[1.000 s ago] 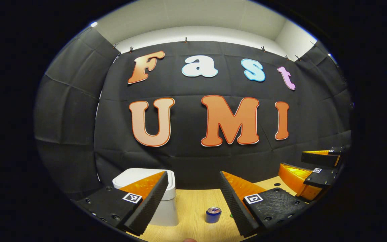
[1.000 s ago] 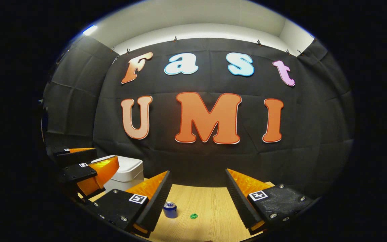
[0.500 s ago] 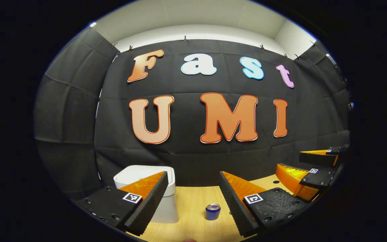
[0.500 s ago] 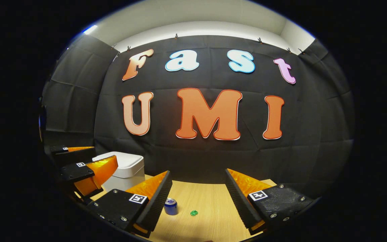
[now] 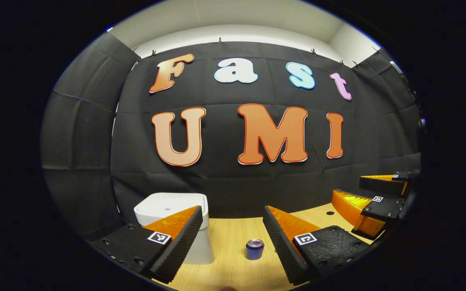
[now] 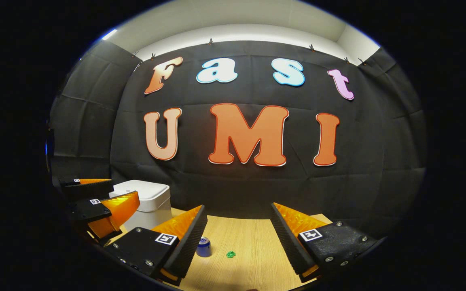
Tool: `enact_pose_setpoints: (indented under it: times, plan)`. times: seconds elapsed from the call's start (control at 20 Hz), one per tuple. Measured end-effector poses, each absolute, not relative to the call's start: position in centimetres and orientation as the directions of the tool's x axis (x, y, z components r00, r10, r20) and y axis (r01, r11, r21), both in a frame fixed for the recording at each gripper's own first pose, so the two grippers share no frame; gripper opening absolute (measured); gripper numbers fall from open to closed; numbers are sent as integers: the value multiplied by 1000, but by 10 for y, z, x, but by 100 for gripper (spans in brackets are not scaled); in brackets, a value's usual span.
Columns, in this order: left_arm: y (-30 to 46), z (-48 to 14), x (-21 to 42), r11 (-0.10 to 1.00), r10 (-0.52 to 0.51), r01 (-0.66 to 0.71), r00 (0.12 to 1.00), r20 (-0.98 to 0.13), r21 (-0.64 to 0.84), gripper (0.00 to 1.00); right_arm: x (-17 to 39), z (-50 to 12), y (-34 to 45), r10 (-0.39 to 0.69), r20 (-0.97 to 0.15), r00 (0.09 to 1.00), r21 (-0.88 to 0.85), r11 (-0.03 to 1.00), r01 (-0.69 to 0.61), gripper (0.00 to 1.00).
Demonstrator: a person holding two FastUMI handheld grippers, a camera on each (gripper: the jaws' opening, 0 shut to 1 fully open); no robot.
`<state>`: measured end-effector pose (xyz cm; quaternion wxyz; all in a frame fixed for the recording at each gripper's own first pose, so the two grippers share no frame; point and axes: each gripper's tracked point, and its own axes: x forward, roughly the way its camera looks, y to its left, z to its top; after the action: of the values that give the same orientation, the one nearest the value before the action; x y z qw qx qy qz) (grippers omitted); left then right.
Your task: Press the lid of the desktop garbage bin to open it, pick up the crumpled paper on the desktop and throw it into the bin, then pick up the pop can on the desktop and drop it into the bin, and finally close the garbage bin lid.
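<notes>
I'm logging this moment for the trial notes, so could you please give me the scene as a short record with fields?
bin: white garbage bin, lid shut, upright at the table's far left
can: blue pop can, upright on the wooden table, right of the bin
green item: small green object right of the can; what it is cannot be told
left gripper: open, empty, above the table
right gripper: open, empty, above the table
</notes>
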<state>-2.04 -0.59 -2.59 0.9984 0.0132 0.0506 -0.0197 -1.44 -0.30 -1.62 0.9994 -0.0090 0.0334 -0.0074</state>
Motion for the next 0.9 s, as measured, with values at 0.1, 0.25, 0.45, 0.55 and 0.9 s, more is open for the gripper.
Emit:
enact_pose_setpoints:
  times: [0.1, 0.25, 0.45, 0.55, 0.9]
  plan:
    - [-5, -26, -21, 999, -41, 45, 994, -104, 31, 95, -14, -17, -1, -10, -70, 998, -17, 1000, 9, 94]
    - [-7, -24, -23, 998, -45, 49, 994, -102, 45, 95, -13, -16, 1, -5, -71, 997, -14, 1000, 4, 94]
    - [-3, -22, -22, 998, -34, 39, 995, -95, 47, 94, -11, -18, 3, 4, -73, 997, -14, 1000, -5, 94]
    - [2, -21, -20, 998, -23, 28, 996, -91, 47, 94, -11, -17, 3, 5, -71, 997, -15, 1000, -6, 94]
    - [13, -25, -14, 1000, -5, 8, 995, -101, 27, 94, -7, -18, 3, 5, -76, 997, -20, 1000, -6, 94]
